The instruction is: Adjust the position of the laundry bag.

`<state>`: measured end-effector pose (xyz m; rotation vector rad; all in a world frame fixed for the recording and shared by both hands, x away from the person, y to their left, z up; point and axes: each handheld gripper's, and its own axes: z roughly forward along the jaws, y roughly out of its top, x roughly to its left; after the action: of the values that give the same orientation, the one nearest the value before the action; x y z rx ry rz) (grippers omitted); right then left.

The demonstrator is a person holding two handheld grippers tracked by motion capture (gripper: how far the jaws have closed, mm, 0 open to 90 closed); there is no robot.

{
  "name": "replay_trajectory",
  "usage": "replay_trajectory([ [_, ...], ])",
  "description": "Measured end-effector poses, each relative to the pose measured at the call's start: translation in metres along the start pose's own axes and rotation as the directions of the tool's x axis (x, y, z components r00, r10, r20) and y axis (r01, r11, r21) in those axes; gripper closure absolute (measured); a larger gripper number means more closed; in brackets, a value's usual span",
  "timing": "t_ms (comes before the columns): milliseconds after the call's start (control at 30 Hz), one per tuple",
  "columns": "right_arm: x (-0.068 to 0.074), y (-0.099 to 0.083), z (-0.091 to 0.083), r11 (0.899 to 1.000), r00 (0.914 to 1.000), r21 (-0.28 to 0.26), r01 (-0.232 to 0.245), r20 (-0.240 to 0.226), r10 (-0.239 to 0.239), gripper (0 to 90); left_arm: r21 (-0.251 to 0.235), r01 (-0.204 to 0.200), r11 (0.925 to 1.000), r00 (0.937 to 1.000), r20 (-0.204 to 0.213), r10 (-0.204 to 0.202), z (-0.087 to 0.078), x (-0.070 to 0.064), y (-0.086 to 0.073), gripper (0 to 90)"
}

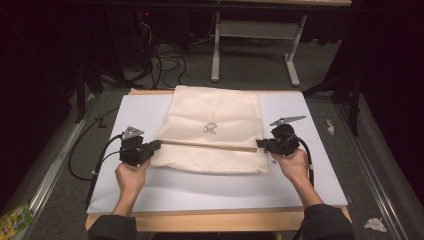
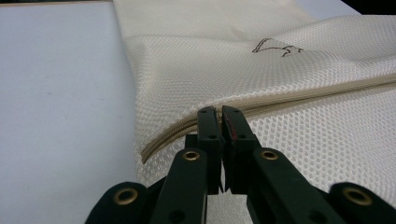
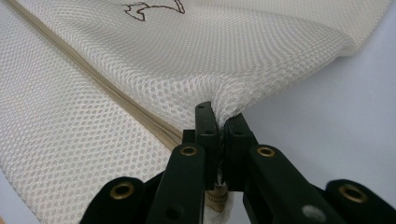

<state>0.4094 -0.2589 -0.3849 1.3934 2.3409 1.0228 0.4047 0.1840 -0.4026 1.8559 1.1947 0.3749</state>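
Both pairs of black jaws stand pressed together on cloth, one at each end of a fold line. From the high view, the left gripper (image 1: 154, 145) and the right gripper (image 1: 262, 143) face each other across a cream mesh fabric bag with a small dark embroidered mark (image 1: 212, 128), which lies in the middle of the white table sheet (image 1: 310, 170), its near part doubled over along a beige zipper band (image 1: 210, 145). The left gripper view brings the left gripper (image 2: 219, 113) close: its jaws are clamped on the bag's (image 2: 196, 60) edge right at the zipper (image 2: 299, 97), which curves up into them. The right gripper view shows the right gripper (image 3: 218, 117) pinching a puckered corner of the mesh (image 3: 224, 51), with the zipper (image 3: 135, 109) running past just beside the jaws. I judge the bag light, limp and liable to sag, so the stiffer zipper seam is the best hold. The high view alone gives the whole layout and both hands; the close views alone show the weave bunching at each grip.
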Motion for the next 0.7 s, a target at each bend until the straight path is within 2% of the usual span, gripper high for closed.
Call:
replay_trajectory([
  [467, -0.006, -0.001, 0.003, 1.000, 0.9997, -0.007, -0.019, 0.013, 0.019, 88.7, -0.006, 0.010, 0.9999, 0.9992, -0.040, -0.010, -0.012, 0.010, -0.001, 87.5],
  [700, -0.006, 0.000, 0.004, 1.000, 0.9996, -0.014, -0.015, 0.022, 0.016, 88.6, -0.005, 0.012, 0.9999, 0.9992, -0.038, -0.012, -0.013, 0.012, -0.005, 87.5],
])
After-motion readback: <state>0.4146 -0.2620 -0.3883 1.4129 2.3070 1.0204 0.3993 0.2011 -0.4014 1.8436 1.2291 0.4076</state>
